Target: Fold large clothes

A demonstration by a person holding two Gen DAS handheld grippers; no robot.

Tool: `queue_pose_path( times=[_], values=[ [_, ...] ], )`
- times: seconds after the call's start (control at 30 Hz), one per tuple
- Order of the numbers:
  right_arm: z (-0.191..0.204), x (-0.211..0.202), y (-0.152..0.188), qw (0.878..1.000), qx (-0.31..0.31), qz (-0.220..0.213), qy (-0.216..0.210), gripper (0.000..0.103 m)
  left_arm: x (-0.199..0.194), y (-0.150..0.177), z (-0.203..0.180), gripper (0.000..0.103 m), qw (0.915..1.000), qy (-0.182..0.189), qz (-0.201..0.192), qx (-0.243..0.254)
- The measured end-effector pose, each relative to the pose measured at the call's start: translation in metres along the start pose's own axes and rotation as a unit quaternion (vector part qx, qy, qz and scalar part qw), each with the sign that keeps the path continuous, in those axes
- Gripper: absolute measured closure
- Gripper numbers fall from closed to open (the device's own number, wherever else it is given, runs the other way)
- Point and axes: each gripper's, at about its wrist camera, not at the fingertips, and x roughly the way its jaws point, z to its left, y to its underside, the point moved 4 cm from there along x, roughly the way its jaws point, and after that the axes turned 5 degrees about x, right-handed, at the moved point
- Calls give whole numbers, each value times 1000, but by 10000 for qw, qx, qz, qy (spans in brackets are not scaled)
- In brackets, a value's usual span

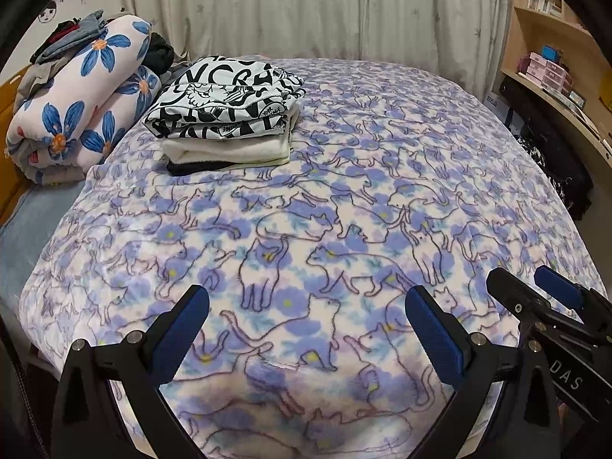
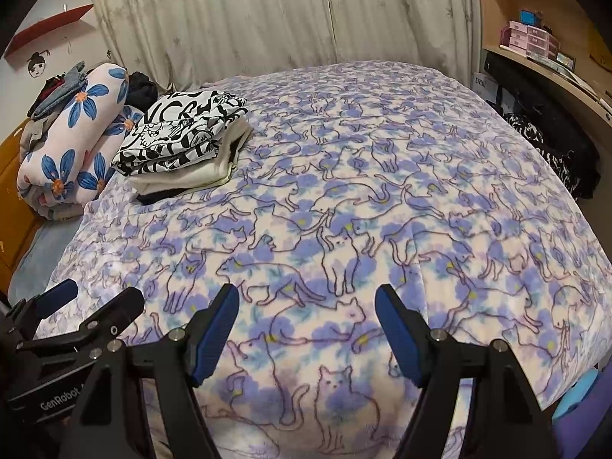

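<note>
A stack of folded clothes sits at the far left of the bed, with a black-and-white printed garment on top, a cream one under it and a dark one at the bottom; it also shows in the right wrist view. My left gripper is open and empty above the near edge of the cat-print blanket. My right gripper is open and empty beside it, to the right; it shows in the left wrist view. The left gripper shows at the lower left of the right wrist view.
A rolled flower-print quilt with loose clothes on it lies at the far left by the wooden headboard. Curtains hang behind the bed. A shelf unit and dark bags stand on the right.
</note>
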Motion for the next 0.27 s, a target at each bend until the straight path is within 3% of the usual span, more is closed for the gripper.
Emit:
queue_pose_path(
  times=[0.27],
  values=[
    [1,1,0,10000,14,19,4,29,5,-1,9,2,10000,20,62,18]
  ],
)
